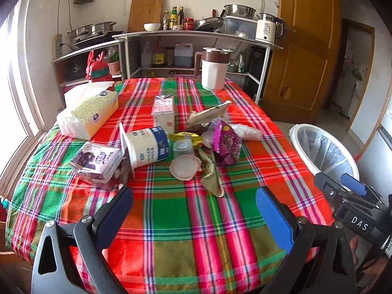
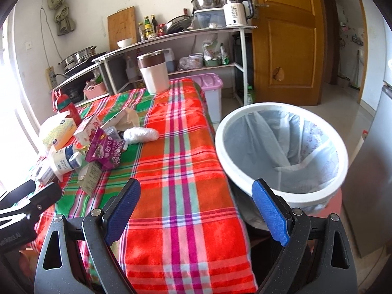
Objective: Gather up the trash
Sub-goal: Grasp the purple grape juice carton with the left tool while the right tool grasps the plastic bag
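Note:
A heap of trash lies mid-table on the plaid cloth (image 1: 186, 220): a tipped yogurt tub (image 1: 147, 148), a crushed purple milk carton (image 1: 96, 164), an upright pink carton (image 1: 163, 114), a clear plastic cup (image 1: 184, 161), a purple snack bag (image 1: 226, 144), a beige wrapper (image 1: 209, 114) and a crumpled clear bag (image 1: 246, 132). A white bin (image 2: 281, 147) with a plastic liner stands off the table's right edge. My left gripper (image 1: 194, 203) hovers open over the near cloth, short of the heap. My right gripper (image 2: 196, 193) hangs open above the table's right edge beside the bin. Both hold nothing.
A tissue pack (image 1: 89, 115) and a red bottle (image 1: 99, 72) sit at the table's left. A white jug with a brown lid (image 1: 214, 68) stands at the far edge. Metal shelves with cookware (image 1: 191, 34) line the back wall. A wooden door (image 2: 281, 39) is at right.

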`<action>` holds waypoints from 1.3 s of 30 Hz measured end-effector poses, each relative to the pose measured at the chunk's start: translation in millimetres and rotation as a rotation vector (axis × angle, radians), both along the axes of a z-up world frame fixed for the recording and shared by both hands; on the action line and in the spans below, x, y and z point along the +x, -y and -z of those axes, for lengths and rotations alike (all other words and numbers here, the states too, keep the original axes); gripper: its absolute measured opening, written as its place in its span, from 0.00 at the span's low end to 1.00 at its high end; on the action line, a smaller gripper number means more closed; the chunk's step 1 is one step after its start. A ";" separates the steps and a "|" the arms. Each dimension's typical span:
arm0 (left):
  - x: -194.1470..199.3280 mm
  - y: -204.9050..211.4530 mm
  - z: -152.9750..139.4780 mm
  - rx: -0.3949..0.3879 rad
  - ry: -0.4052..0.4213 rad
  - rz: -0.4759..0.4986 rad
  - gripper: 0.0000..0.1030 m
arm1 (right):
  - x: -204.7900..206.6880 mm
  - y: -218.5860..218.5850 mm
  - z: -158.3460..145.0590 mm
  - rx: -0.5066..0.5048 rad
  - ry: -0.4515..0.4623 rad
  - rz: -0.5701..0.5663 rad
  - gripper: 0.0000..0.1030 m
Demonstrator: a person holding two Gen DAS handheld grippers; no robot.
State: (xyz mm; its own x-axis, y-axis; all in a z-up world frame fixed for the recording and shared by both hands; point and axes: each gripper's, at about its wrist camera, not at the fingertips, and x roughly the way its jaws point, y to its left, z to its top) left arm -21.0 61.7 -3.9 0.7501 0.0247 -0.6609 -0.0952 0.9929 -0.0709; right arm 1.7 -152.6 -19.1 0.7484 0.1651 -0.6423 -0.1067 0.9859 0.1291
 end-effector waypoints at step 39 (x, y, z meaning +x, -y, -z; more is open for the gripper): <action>59.9 -138.9 52.6 -0.054 -0.154 -0.160 0.98 | 151.6 -89.7 27.3 -0.147 -0.132 -0.417 0.90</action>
State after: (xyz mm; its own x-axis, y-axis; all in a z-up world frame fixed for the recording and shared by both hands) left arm 38.9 200.6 -56.5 0.6296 0.0967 -0.7709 -0.2652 0.9594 -0.0963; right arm 153.3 -62.9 -46.4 0.5477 0.3348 -0.7667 -0.4906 0.8709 0.0298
